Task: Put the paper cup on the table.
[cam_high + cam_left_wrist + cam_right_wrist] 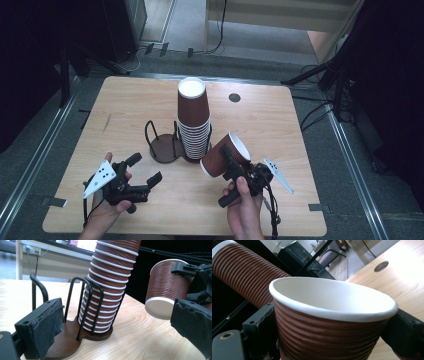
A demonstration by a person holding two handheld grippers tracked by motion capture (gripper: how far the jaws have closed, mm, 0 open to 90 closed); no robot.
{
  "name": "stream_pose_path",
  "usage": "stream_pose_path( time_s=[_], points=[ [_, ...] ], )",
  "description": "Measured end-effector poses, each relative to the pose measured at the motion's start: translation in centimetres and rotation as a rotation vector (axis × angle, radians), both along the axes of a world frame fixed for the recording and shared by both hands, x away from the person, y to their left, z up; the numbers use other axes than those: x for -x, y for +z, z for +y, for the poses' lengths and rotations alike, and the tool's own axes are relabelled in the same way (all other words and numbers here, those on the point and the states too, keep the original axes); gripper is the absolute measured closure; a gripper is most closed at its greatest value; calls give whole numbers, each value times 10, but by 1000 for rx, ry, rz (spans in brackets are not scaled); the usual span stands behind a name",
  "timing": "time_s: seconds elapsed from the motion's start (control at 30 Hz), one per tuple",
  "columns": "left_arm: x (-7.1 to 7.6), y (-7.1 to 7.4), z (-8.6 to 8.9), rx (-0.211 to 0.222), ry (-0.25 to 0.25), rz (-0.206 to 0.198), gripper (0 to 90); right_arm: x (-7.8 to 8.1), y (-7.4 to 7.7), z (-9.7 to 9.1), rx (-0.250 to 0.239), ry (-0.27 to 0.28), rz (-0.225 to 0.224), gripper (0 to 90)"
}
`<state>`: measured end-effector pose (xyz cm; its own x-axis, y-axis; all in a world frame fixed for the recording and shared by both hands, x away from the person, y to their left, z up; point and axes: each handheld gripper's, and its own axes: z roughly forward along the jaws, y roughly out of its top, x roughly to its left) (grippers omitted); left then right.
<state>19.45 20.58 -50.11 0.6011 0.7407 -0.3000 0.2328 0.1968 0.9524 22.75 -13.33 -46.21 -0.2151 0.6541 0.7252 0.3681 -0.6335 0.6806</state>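
Brown ribbed paper cup [226,155] sits clamped in the right gripper [227,159], jaws pressing on opposite sides of its wall just below the white rim. Cup is tilted, mouth angled up and away from the person, base toward the stack. It hangs off the table, over the near-right part of the wooden table [130,100], not touching the surface. Right gripper view confirms it: cup [329,322] fills the space between the two black jaws, both pads against the ridged wall, white inside visible.

Stack of matching brown cups [194,120] stands near the table's centre, upright with a slight lean, inside one ring of a black wire cup holder [162,145] on a dark brown base. Second ring of the holder, on the side toward the left edge, carries no cups. Held cup is just beside the stack, on the right-edge side, apart from it.

Left gripper [145,172] rests near the near-left corner, held in the person's left hand [107,202], jaws apart, nothing between them. It points toward the holder. In the left gripper view the stack [107,287] and holder wires [86,305] sit straight ahead between the spread jaws, with the held cup [165,290] off to the right, base facing the camera.

Round cable hole [234,97] sits near the far edge of the table, right of the stack.
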Motion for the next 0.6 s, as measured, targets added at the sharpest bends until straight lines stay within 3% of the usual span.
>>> stream_pose_path(
  time_s=[0.27,0.47,0.6],
  points=[
    [-2,-5,8,-3,18,18,0,-5,-1,-10,50,-33,-37,108],
    [-4,-9,12,-18,26,31,0,-7,-2,-11,144,-52,-112,107],
    [-5,-11,16,-18,40,38,0,-9,-4,-13,190,-65,-123,107]
  ],
)
